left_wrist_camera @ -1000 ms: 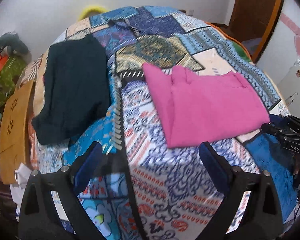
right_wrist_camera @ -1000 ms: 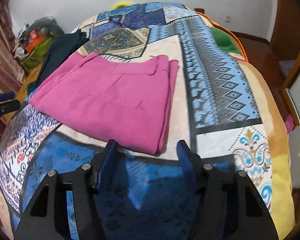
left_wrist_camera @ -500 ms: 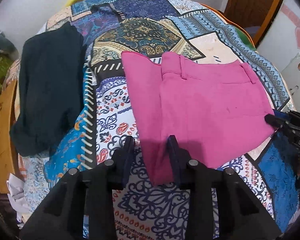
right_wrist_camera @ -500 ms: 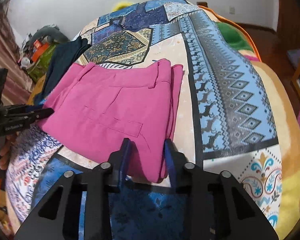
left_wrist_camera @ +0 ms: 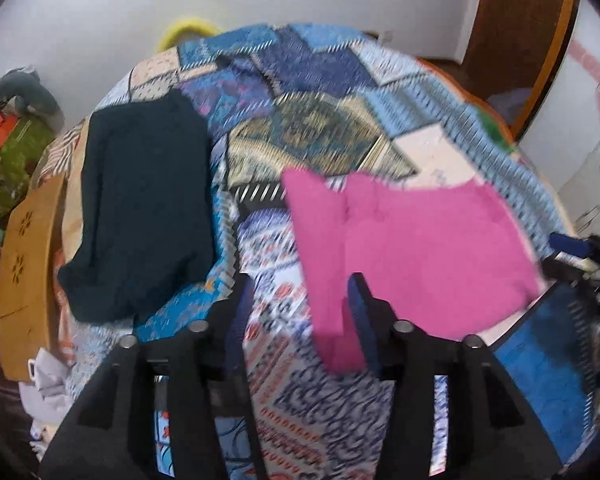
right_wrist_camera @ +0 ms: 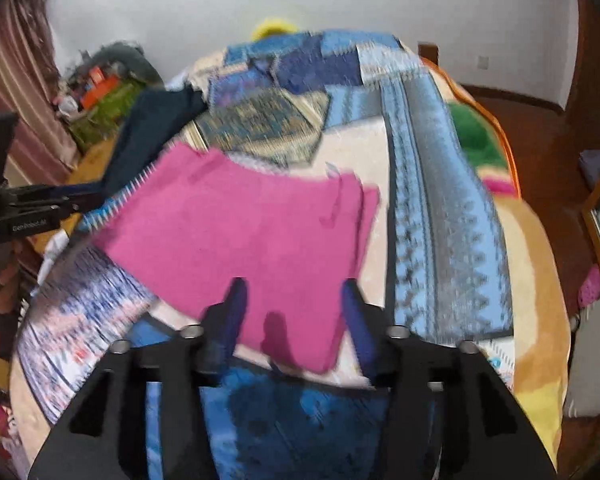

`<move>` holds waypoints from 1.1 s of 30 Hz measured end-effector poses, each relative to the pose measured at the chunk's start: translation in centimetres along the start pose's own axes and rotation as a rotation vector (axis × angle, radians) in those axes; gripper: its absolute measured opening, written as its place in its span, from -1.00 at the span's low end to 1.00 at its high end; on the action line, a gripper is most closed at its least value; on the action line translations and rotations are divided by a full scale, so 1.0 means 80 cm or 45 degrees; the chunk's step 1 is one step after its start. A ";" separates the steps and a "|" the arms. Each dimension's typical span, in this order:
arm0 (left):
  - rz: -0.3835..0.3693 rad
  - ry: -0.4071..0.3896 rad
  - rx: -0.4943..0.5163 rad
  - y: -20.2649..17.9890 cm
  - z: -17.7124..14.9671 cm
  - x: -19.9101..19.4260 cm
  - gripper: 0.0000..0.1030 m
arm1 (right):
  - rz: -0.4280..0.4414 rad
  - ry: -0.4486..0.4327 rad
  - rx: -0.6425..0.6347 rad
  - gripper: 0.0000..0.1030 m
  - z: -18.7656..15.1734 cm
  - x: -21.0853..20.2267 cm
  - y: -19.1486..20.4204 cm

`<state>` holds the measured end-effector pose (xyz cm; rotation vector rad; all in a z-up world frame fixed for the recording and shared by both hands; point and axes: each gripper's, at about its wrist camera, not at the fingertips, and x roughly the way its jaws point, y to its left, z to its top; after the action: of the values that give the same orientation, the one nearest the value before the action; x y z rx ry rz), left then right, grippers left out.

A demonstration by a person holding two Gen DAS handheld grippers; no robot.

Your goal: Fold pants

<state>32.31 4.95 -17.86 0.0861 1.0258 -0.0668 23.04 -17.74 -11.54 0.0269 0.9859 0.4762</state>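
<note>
As the pants (left_wrist_camera: 416, 248) lie folded flat on the bed (left_wrist_camera: 312, 148) | left gripper (left_wrist_camera: 300, 312) fingers apart, right gripper (right_wrist_camera: 291, 314) fingers apart, both empty | next: grip near-edge corners evenly, keeping layers aligned.

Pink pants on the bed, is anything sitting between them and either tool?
Nothing visible. The pink pants lie directly ahead of the left tool and the right tool; the dark garment lies off to the side.

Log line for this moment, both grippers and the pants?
left gripper: open | right gripper: open | pink pants: folded, flat on quilt, near edge between right fingers | dark garment: lying left
</note>
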 end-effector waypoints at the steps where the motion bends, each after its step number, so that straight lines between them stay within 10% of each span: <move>1: -0.020 -0.018 0.010 -0.005 0.009 -0.002 0.11 | 0.016 -0.019 -0.010 -0.01 0.008 -0.002 0.005; 20: -0.107 0.282 0.239 -0.053 0.050 0.134 0.46 | 0.077 0.182 -0.108 0.14 0.060 0.114 0.027; 23: -0.074 0.250 0.273 -0.046 0.038 0.135 0.75 | 0.064 0.175 -0.168 0.19 0.049 0.123 0.031; 33: -0.038 0.210 0.272 -0.022 0.003 0.095 0.75 | 0.059 0.150 -0.144 0.20 0.022 0.088 0.022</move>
<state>36.27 3.07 -24.33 0.2742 1.1826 -0.1994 27.02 -13.02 -15.73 -0.0810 1.0738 0.5804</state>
